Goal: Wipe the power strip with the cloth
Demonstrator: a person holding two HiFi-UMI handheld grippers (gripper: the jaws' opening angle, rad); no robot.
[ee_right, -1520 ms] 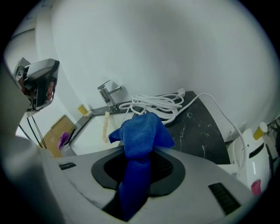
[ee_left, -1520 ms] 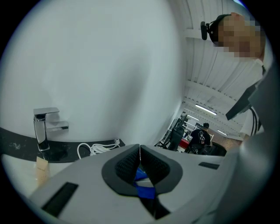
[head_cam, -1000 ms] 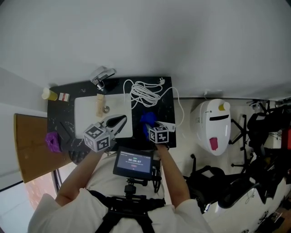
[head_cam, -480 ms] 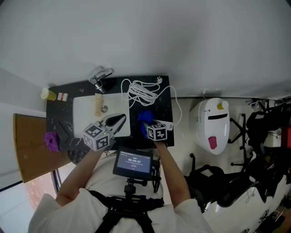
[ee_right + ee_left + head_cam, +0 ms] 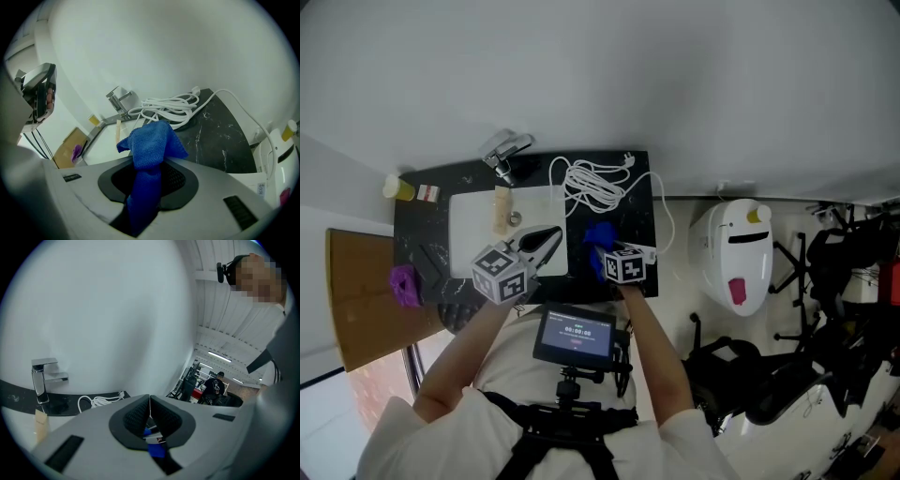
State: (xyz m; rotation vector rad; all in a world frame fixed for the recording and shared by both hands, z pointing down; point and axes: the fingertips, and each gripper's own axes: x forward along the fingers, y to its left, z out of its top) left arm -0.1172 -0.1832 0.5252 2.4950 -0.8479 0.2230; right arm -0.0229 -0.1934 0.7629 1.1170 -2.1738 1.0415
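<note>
**Right gripper** (image 5: 152,165). Your fingers (image 5: 182,180) are clamped on the blue cloth (image 5: 151,143). It stands up from them in a loose bunch and trails down behind.

**Left gripper** (image 5: 150,409). Its fingers (image 5: 166,420) are pressed together at the tips with nothing between them. In the head view it hangs over the white sink (image 5: 469,225).

**Strip** (image 5: 641,251). A white bar lies at the near right edge of the black desk (image 5: 639,211), just beside your right gripper. It appears to be the power strip, though it is small in the head view. A white cable (image 5: 591,187) lies coiled at the back of the desk, and one strand loops round the right edge toward the bar.

**Handling.**
- The cloth is soft, light and limp. It will fold rather than push, so press the free bunch flat onto the strip instead of dragging an edge.
- The strip looks like rigid, smooth plastic and is probably light. It is likely to skid on the polished desk when you rub it.
- Pin the strip at one end, or across its long sides, with your left fingers. Expect the cable to tug.
</note>
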